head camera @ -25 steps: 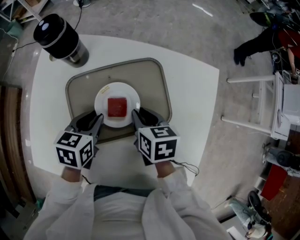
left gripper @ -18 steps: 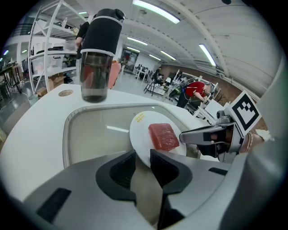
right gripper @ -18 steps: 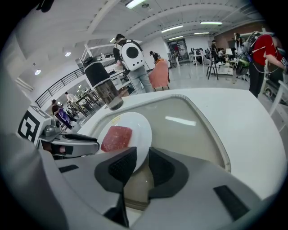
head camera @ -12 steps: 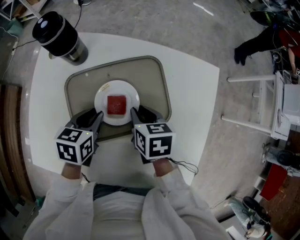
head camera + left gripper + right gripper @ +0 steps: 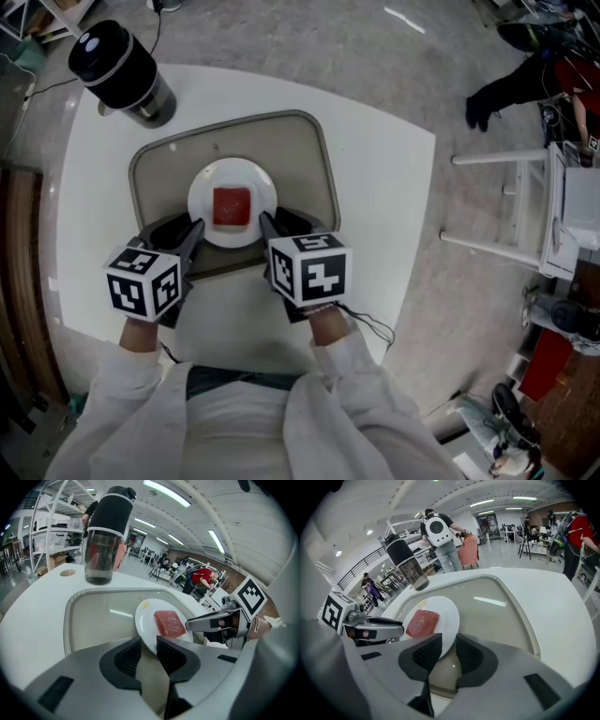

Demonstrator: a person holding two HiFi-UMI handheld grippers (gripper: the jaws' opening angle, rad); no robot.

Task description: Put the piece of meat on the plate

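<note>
A square red piece of meat (image 5: pixel 232 206) lies in the middle of a small white plate (image 5: pixel 202 202), which rests on a beige tray (image 5: pixel 300 159). My left gripper (image 5: pixel 192 230) is at the plate's near left rim and my right gripper (image 5: pixel 267 225) at its near right rim. In the left gripper view the plate (image 5: pixel 145 616) runs between that gripper's (image 5: pixel 149 644) pads, with the meat (image 5: pixel 168 623) just beyond. In the right gripper view the rim (image 5: pixel 447 613) likewise sits between the right gripper's (image 5: pixel 449 641) pads, beside the meat (image 5: pixel 423 623). Both look shut on the rim.
A tall black-lidded jar (image 5: pixel 120 75) stands on the white table (image 5: pixel 375 187) at the far left corner, behind the tray. A white metal frame (image 5: pixel 506 202) stands on the floor to the right. People move about in the background hall.
</note>
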